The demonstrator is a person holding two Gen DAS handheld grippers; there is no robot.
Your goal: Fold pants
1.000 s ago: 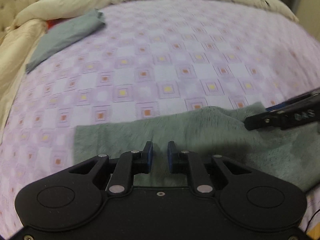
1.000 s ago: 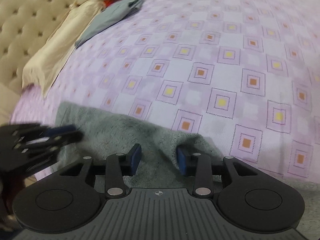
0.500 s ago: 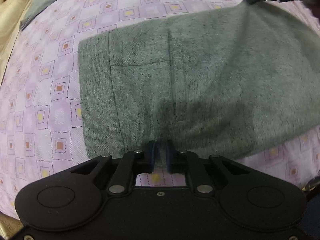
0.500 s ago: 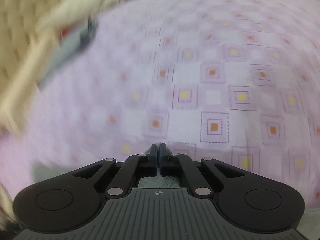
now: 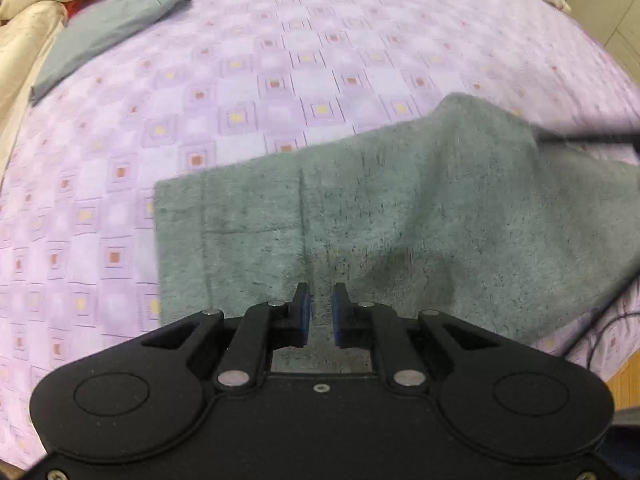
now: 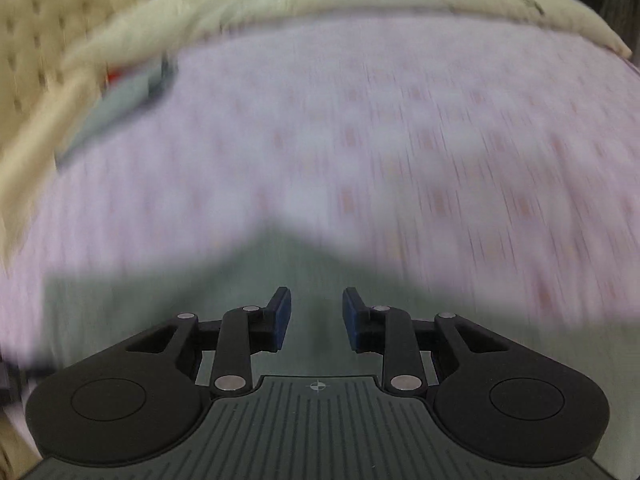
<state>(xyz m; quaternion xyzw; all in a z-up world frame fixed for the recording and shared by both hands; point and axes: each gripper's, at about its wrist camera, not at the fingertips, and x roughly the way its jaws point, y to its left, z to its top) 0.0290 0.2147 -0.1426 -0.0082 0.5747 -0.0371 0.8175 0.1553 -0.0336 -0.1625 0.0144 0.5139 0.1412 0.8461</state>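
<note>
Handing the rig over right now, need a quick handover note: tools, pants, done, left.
Left tool: narrow gap at the near edge of the pants; grip unclear.
Right tool: jaws just opened, nothing between them, above the pants.
Pants: on the purple bedsheet, right side humped up.
Done: a grey garment lies folded at the far left.
Left: flatten the hump, finish folding.

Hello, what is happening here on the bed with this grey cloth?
A person with a claw in each hand is folding grey pants on a bed with a purple sheet. The left claw stands slightly apart over the near edge, with cloth showing in the gap. The right claw has just been opening and hovers open above the pants. Another folded grey garment lies far left.
</note>
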